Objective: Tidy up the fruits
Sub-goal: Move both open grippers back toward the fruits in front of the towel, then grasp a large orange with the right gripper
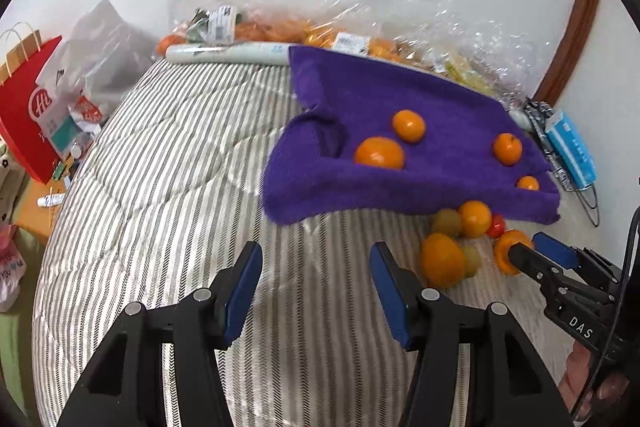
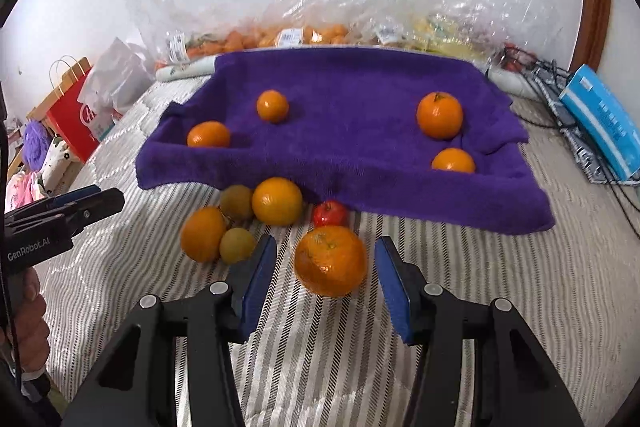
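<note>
A purple towel (image 2: 340,131) lies on the striped bedcover (image 2: 320,347) with several oranges on it, such as one at the right (image 2: 439,115). In front of the towel lies a loose pile: two oranges (image 2: 277,201), two greenish-brown fruits (image 2: 237,245) and a small red fruit (image 2: 330,213). My right gripper (image 2: 325,267) is open, its fingers on either side of a large orange (image 2: 330,261), apart from it. My left gripper (image 1: 316,279) is open and empty over bare bedcover, left of the pile (image 1: 442,259). The right gripper (image 1: 532,251) shows at the large orange (image 1: 505,255) in the left view.
Clear plastic bags of oranges (image 2: 280,35) and a paper roll (image 1: 228,53) lie behind the towel by the wall. A blue box (image 2: 604,119) and cables sit at the right. A red paper bag (image 1: 28,115) and clutter stand at the left bed edge.
</note>
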A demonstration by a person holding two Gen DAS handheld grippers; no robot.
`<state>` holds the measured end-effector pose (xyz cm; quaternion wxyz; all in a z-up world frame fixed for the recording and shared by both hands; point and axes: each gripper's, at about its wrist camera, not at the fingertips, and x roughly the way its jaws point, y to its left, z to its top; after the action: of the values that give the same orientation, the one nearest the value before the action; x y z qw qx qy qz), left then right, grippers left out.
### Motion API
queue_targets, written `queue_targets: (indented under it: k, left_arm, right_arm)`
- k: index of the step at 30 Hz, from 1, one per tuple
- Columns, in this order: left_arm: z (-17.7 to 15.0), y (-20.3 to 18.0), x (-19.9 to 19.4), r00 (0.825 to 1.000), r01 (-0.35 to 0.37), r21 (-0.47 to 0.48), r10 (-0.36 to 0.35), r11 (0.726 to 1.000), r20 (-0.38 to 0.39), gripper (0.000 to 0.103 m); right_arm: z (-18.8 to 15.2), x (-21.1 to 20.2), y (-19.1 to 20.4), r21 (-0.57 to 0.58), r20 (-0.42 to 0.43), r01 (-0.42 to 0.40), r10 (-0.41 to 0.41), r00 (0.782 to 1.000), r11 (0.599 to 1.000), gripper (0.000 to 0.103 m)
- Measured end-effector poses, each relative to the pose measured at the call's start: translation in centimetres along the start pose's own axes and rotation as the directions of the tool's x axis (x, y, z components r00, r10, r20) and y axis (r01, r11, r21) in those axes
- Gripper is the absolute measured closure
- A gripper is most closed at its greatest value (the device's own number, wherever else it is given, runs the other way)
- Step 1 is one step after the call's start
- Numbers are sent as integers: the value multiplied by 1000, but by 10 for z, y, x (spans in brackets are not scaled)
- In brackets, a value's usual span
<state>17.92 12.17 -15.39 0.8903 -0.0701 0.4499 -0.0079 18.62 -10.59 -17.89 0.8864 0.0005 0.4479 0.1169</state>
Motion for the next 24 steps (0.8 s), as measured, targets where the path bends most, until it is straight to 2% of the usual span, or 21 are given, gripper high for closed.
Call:
queue_targets:
  k: [6, 10, 13, 16, 21, 24]
  left_arm:
    - [-4, 2, 18, 999, -35, -6, 34, 999, -24, 48]
    - [-8, 6, 27, 999, -23, -39, 22, 999, -33, 48]
    - [-12, 5, 27, 1000, -16, -38, 17, 999, 11, 48]
    - [-16, -1, 29, 998, -43, 1, 43, 999, 42, 48]
    - [-15, -4, 30, 999, -36, 18, 36, 999, 39, 42]
    - [-15, -7, 31, 999, -32, 39, 31, 999, 28, 37]
  right_arm:
    - [-4, 19, -1, -4, -25, 13, -13, 1000, 1000, 52]
    - [-9, 26, -4, 11, -8, 18, -18, 1000, 1000, 56]
    - [-9, 27, -4, 5, 9, 24, -24, 1000, 1000, 56]
    - [-8, 28, -4, 5, 12, 26, -26, 1000, 1000, 55]
    - [-6, 28, -5, 15, 12, 18, -19, 1000, 1000, 55]
    - [-7, 29, -3, -17, 5, 36, -36, 999, 999, 60]
